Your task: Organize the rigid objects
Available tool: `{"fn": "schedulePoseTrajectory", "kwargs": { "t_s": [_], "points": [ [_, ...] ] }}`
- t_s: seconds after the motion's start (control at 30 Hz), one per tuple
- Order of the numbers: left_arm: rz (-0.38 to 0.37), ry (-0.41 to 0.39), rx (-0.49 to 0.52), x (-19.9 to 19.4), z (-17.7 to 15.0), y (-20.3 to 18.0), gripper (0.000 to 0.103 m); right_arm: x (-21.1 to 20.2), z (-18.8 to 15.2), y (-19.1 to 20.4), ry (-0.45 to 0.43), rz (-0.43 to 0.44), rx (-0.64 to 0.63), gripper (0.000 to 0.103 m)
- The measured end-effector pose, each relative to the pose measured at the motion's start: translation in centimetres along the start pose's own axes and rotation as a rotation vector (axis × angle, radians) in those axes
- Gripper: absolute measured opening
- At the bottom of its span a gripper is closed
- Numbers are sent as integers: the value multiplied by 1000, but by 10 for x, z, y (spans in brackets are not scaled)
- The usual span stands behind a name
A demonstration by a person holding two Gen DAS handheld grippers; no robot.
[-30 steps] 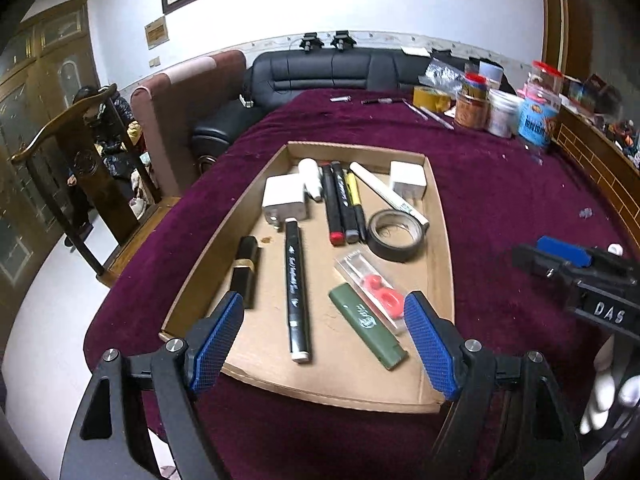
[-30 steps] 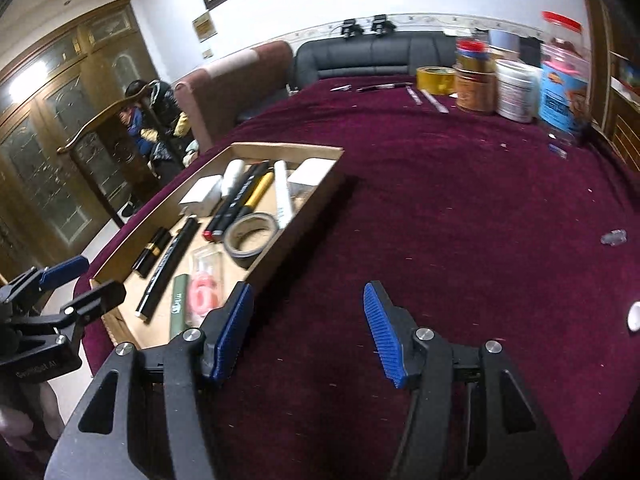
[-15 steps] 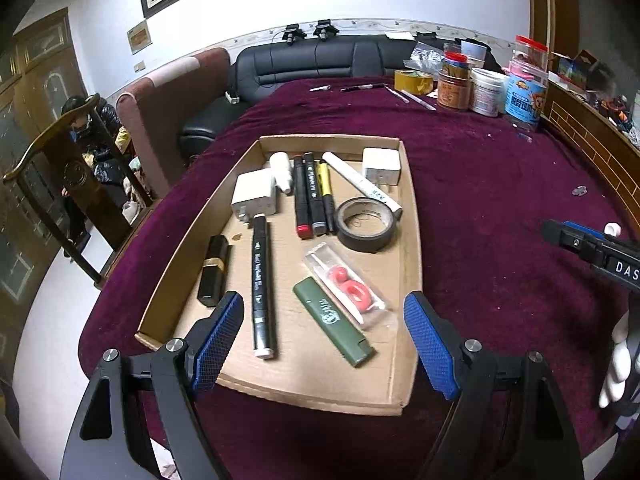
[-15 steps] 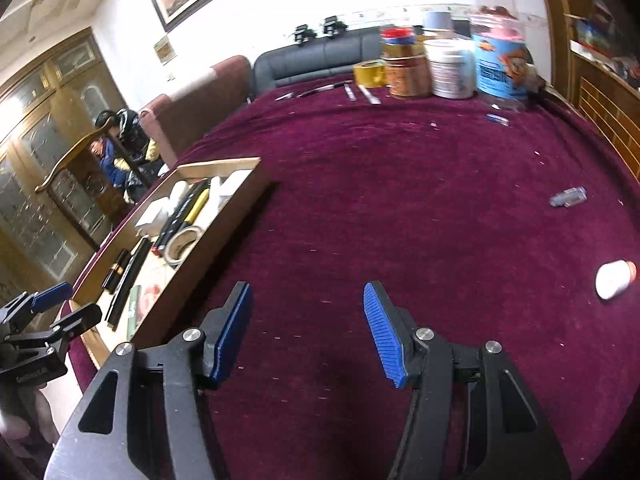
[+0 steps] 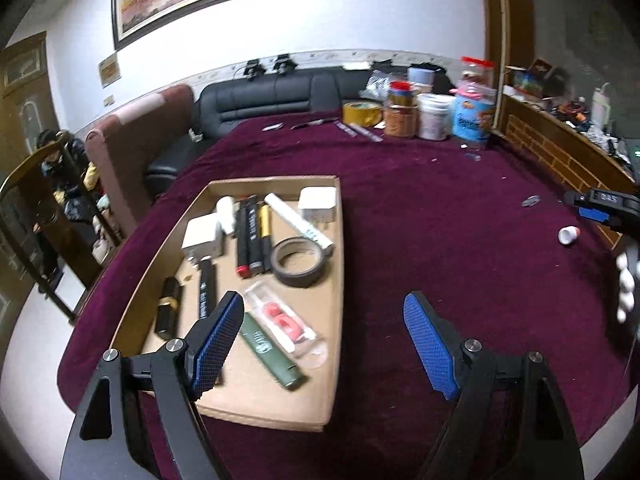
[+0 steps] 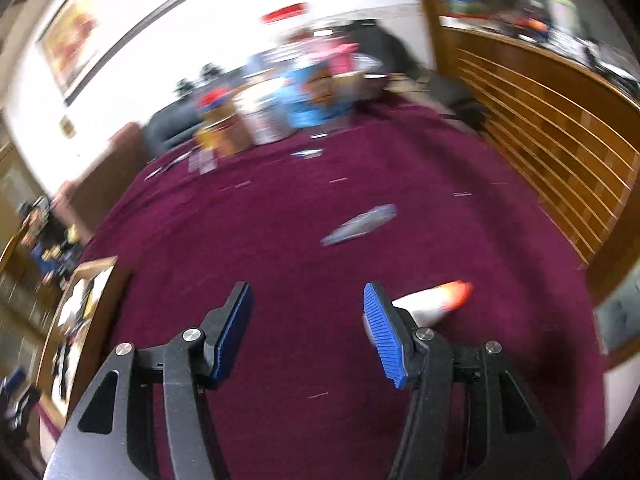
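Observation:
A shallow cardboard tray (image 5: 276, 179) on the maroon tablecloth holds markers (image 5: 252, 236), a black tape roll (image 5: 298, 264), white blocks (image 5: 203, 236), a green stick (image 5: 270, 354) and other small items. My left gripper (image 5: 324, 320) hangs open over the tray's near right corner, nothing between its fingers. A small white bottle with an orange cap (image 5: 569, 235) lies on the cloth at the far right. In the blurred right wrist view this bottle (image 6: 436, 300) sits just outside the right finger of my open, empty right gripper (image 6: 308, 304). The right gripper (image 5: 600, 204) also shows in the left wrist view.
A small clear piece (image 6: 360, 224) lies on the cloth beyond the bottle. Jars (image 5: 432, 120) and a yellow tape roll (image 5: 361, 113) stand at the table's far edge. A wooden slatted panel (image 6: 560, 140) borders the right side. A black sofa (image 5: 272, 100) stands behind.
My right gripper has swung right, away from the tray, and now has the white bottle beside its right finger. The left gripper has drifted right, so the tray lies further left.

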State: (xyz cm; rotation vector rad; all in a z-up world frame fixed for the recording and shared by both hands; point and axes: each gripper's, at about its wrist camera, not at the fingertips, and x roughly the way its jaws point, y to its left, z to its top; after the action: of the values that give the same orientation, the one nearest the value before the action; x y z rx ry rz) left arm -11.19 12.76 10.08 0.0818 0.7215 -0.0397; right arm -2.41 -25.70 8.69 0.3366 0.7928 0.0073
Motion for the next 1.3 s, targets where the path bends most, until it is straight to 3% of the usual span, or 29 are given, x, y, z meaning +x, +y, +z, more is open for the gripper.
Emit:
{"fn": "schedulePoseTrajectory", "kwargs": {
  "t_s": [0.23, 0.43, 0.57, 0.6, 0.67, 0.73, 0.93, 1.1, 1.17, 1.23, 1.3],
  "points": [
    [-10, -29, 34, -5, 2, -12, 78, 22, 25, -47, 30, -122, 83, 57],
    [-33, 11, -4, 0, -2, -6, 78, 60, 40, -34, 73, -124, 78, 56],
    [-17, -15, -21, -9, -5, 1, 78, 102, 51, -22, 155, -156, 67, 56],
    [-10, -21, -22, -11, -6, 3, 78, 109, 52, -19, 150, -178, 68, 54],
    [7, -34, -30, -13, -7, 10, 78, 116, 54, -6, 145, -237, -7, 21],
    [7, -32, -49, -11, -8, 17, 78, 118, 49, 9, 152, -270, -81, 14],
    [-19, 9, -117, 1, -13, 31, 78, 98, 3, 67, 215, -173, -287, 13],
    [14, -21, -132, -6, -15, 42, 78, 66, -44, 105, 280, -81, -402, 13],
    [32, -41, -148, -10, -16, 49, 78, 54, -55, 106, 297, -49, -388, 14],
    [66, -75, -168, -15, -15, 56, 78, 41, -55, 101, 280, -4, -343, 14],
    [114, -124, -182, -23, -15, 62, 78, 13, -52, 103, 174, 5, -342, 14]
  ]
}}
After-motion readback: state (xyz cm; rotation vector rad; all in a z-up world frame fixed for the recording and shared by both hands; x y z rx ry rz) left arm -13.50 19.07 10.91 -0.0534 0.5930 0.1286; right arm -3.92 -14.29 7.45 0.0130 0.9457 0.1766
